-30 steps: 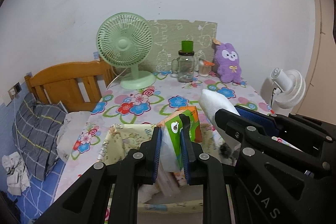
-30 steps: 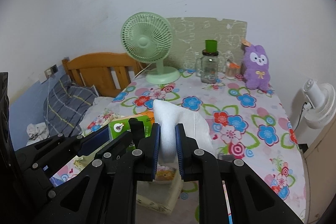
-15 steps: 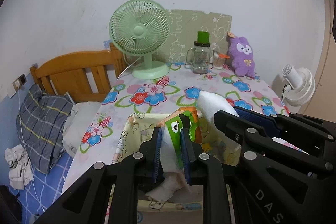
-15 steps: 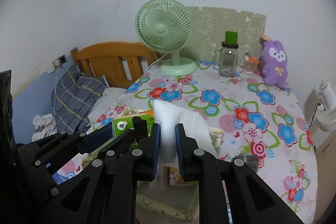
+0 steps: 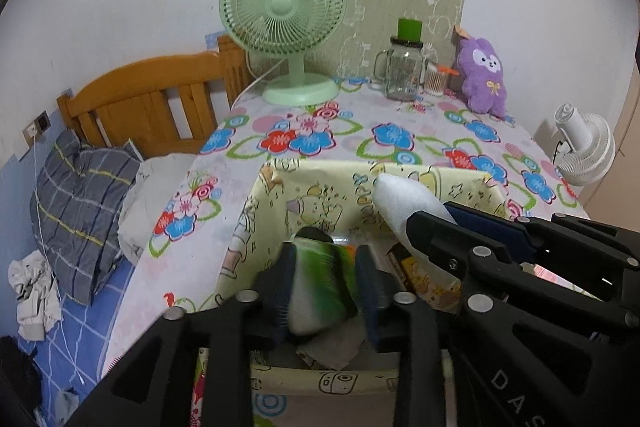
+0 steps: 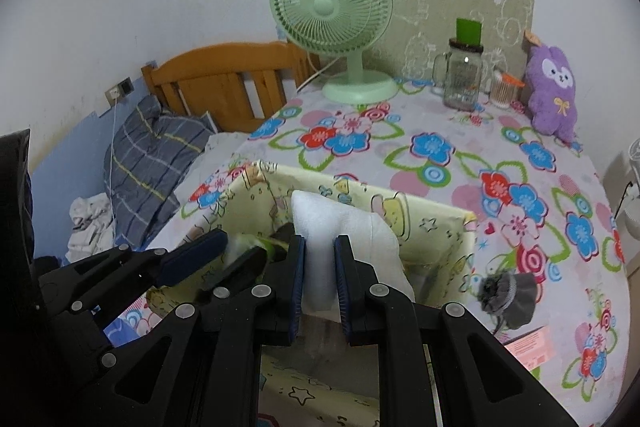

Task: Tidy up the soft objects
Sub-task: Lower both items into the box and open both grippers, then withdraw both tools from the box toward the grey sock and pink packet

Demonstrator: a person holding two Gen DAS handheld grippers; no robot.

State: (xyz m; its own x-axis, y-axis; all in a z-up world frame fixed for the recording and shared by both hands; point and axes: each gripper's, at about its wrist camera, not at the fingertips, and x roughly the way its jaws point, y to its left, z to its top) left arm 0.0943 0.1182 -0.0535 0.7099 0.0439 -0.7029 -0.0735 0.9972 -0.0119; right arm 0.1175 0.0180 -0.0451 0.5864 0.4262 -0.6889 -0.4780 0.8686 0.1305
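Both tools over the yellow fabric bin [image 5: 316, 187]

My left tool [image 5: 325, 285] has just been spreading its jaws, the blurred green-and-white tissue pack [image 5: 320, 287] loose between them above the bin; my right tool [image 6: 320, 279] is clamped on the white foam pouch [image 6: 340, 227], also over the bin on the floral surface [image 6: 440, 147].

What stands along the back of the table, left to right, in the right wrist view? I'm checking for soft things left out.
Mint-green desk fan → clear glass jar with green lid → small container with orange lid → purple plush toy.
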